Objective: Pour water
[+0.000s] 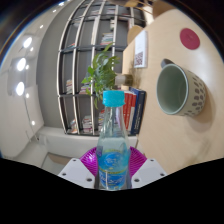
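Note:
A clear plastic water bottle [113, 140] with a light blue cap and a blue label stands upright between my fingers. My gripper [112, 166] is shut on the bottle: both magenta pads [89, 160] press on its sides at label height. The bottle is held up off any surface, and its base is hidden low between the fingers. A green woven cup-like basket [182, 88] hangs on the wall, beyond the bottle and to its right, with its opening facing me.
A curved white shelf unit [90, 60] stands behind the bottle, with a green plant [101, 72] and books [135, 108] on it. A pink round disc [189, 38] hangs on the wall above the basket.

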